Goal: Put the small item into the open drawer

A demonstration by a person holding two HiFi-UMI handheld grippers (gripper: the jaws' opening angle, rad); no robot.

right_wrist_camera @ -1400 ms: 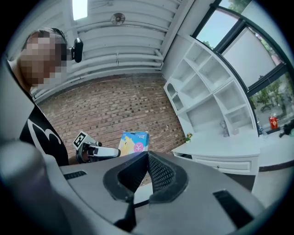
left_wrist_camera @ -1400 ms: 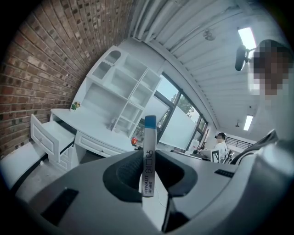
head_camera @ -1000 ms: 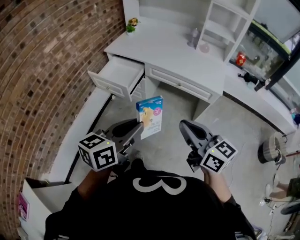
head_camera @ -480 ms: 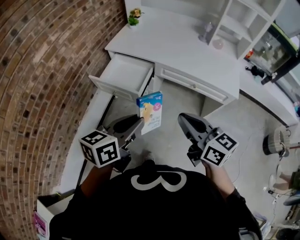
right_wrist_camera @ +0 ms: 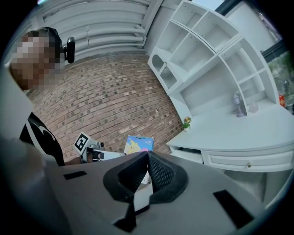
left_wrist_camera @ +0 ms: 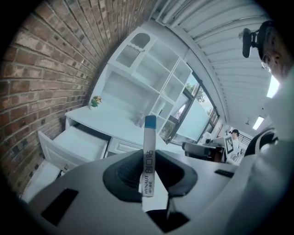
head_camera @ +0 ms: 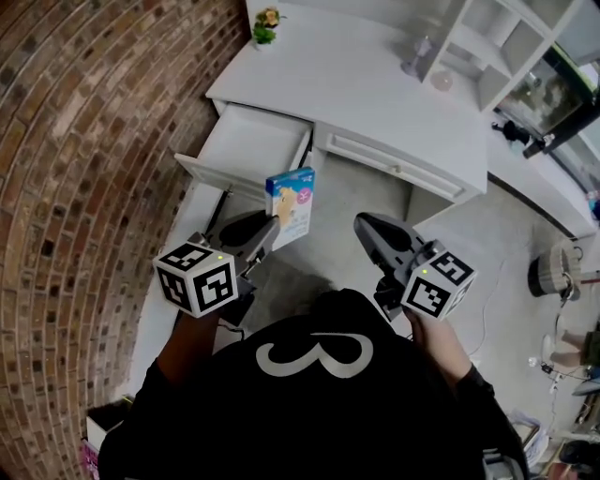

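Gripping a small blue-and-white box (head_camera: 292,204) upright by one edge, the left gripper (head_camera: 273,232) has it in the air near the white bench's (head_camera: 375,84) open drawer (head_camera: 248,145). The right gripper (head_camera: 362,226) jaws meet, empty.

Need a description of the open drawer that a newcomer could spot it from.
Find the brick wall at the person's left; the white desk stands against it. The open drawer is at the desk's end nearest that wall, on the corner with the small potted plant. It alone is pulled out, its inside showing; the wider drawer beside it is shut.
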